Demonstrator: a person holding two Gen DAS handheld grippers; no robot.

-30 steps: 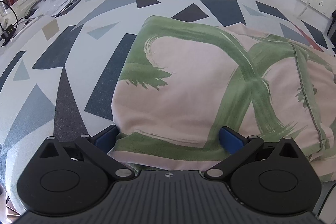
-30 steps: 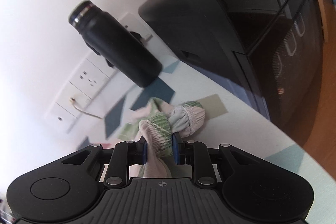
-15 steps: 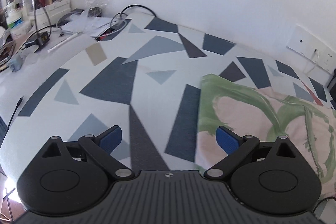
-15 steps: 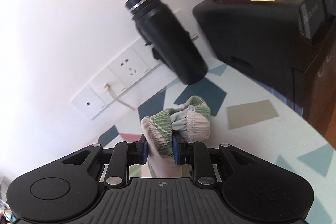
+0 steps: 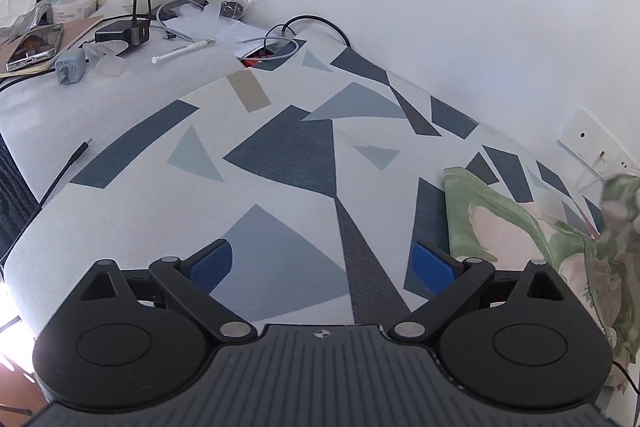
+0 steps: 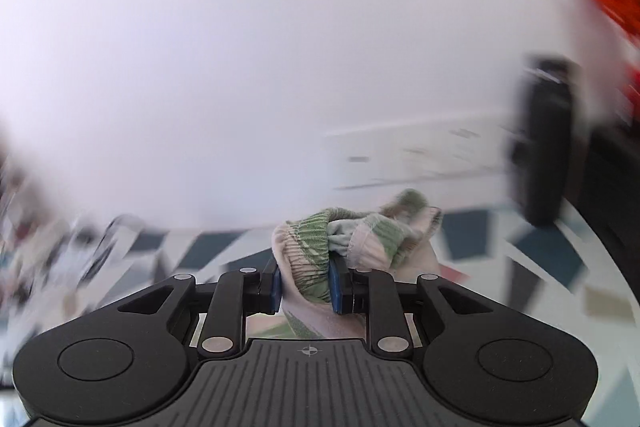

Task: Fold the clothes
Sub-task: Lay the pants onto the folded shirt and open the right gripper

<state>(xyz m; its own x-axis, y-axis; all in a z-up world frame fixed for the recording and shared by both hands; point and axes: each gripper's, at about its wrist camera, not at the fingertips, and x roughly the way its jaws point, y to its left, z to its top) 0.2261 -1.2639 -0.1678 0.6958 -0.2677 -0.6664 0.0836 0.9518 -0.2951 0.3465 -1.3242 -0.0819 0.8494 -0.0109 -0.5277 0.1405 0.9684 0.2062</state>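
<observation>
The left tongs (image 5: 322,265), black with 2 blue pads, stand wide apart with nothing between them, above the table (image 5: 280,163), whose cover is pale grey printed with dark blue, light blue and tan triangles and bars. The pink fabric garment with broad green brush-stroke leaves (image 5: 516,227) lies on the table toward its right side, just to the right of the right-hand blue pad; its left edge is a straight fold running away toward the wall. At the far right of the left wrist view part of the same cloth rises off the table, blurred.

The right tongs (image 6: 306,281) are clamped on the garment (image 6: 360,239): the 2 blue pads press a bunched, ribbed, elasticated hem of green and pink, and more gathered cloth bulges above and to the right of them. This view is heavily smeared. Behind the cloth the patterned table shows as blurred blue patches, and at the right a tall black cylindrical bottle (image 6: 542,143) stands upright near the white wall (image 6: 240,47); an orange-red smear fills the upper right corner.

At the table's far left corner lies clutter: a white pen-like stick (image 5: 184,52), a black charger block with a cable (image 5: 124,33), a small grey-blue plug (image 5: 70,66), a smartphone lying flat (image 5: 34,47), white tubs and clear plastic boxes. A white wall socket plate (image 5: 592,143) sits on the wall beyond the garment.
</observation>
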